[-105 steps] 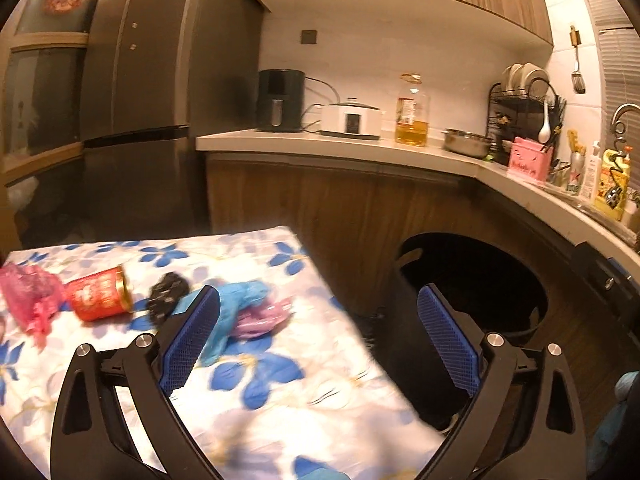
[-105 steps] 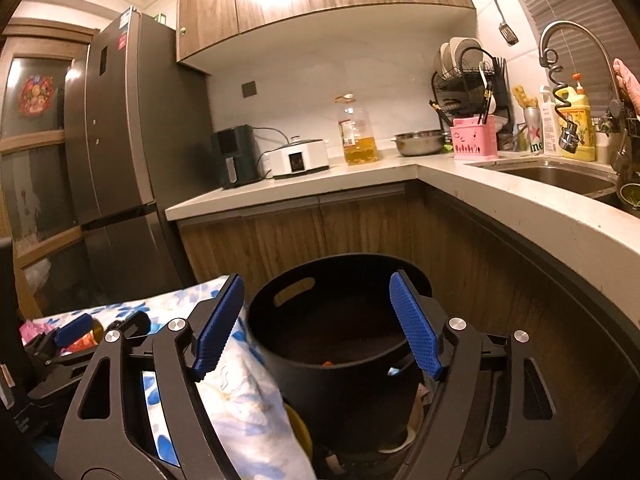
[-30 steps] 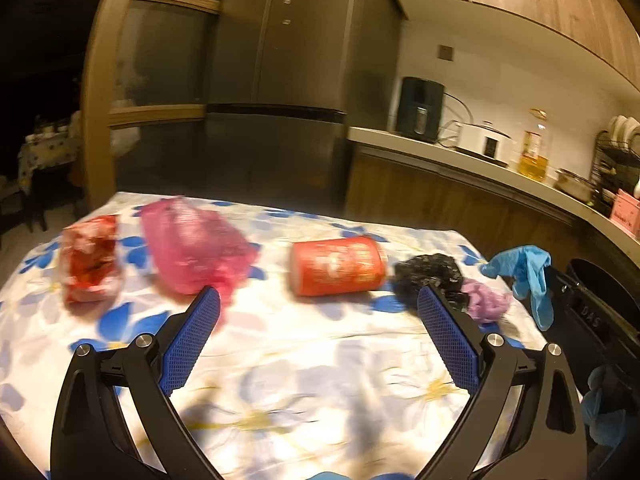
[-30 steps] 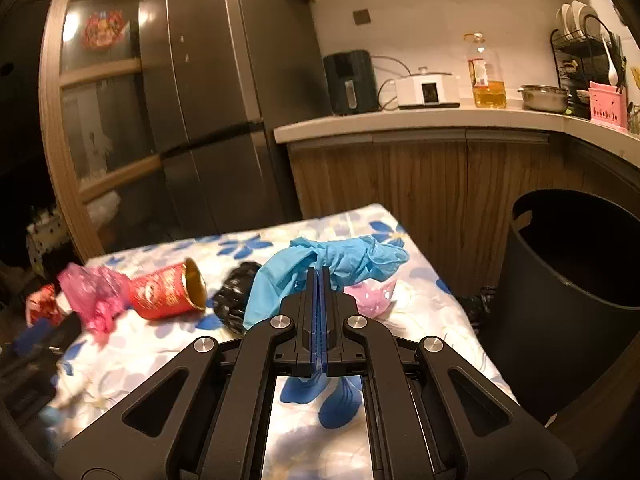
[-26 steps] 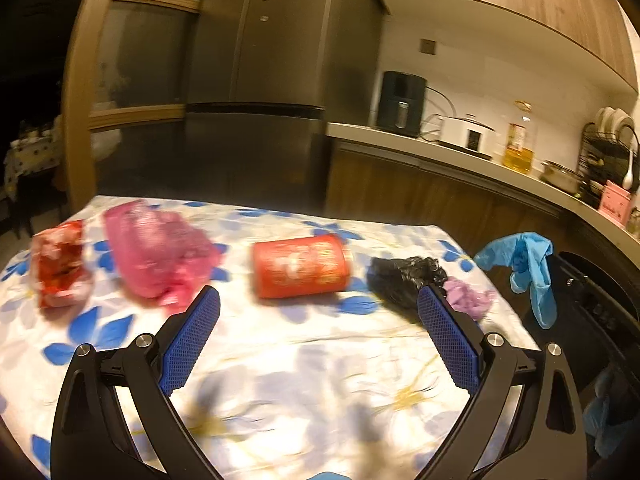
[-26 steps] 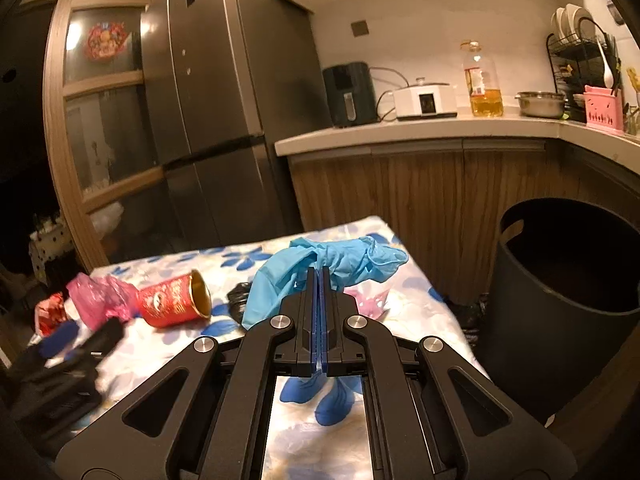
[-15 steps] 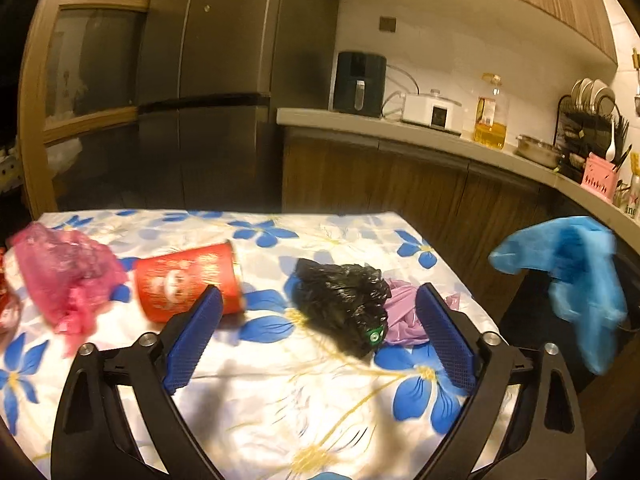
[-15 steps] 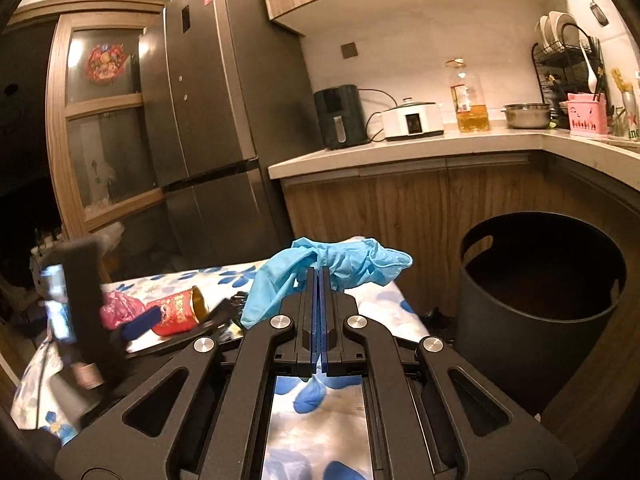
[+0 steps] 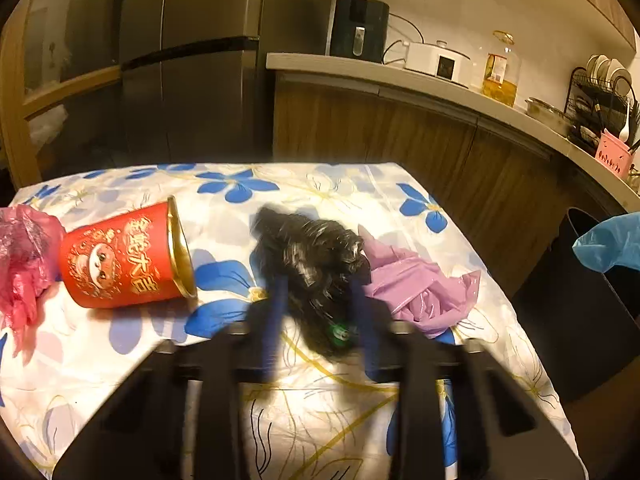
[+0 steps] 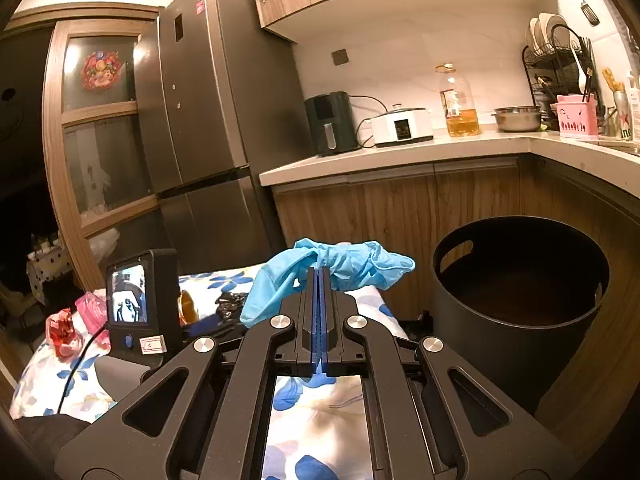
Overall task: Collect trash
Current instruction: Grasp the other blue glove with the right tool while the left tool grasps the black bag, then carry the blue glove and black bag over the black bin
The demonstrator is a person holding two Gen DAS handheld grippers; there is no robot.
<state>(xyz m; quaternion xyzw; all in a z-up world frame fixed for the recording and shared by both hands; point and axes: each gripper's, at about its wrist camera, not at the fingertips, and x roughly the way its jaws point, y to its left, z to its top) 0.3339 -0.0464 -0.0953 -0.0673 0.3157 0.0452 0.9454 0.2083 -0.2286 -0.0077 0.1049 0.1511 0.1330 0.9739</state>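
A crumpled black plastic bag (image 9: 312,256) lies mid-table on the flowered cloth (image 9: 120,360). My left gripper (image 9: 316,312) is blurred, its jaws closing, and both fingers touch the bag's sides. A red paper cup (image 9: 124,260) lies on its side to the left, beside a pink bag (image 9: 24,264). Purple plastic (image 9: 416,284) sits against the black bag's right side. My right gripper (image 10: 318,276) is shut on a blue glove (image 10: 328,268), held in the air above the table's right end, left of the black bin (image 10: 448,248).
The bin's dark wall (image 9: 580,280) stands just past the table's right edge, below the kitchen counter (image 10: 400,156). A fridge (image 10: 208,120) rises behind the table. A red wrapper (image 10: 60,330) lies at the table's far left. The left gripper's body with its small screen (image 10: 140,300) is above the table.
My left gripper moved in over the black bag and its jaws went from wide open to nearly closed around it. The right gripper, still holding the glove, shifted toward the bin.
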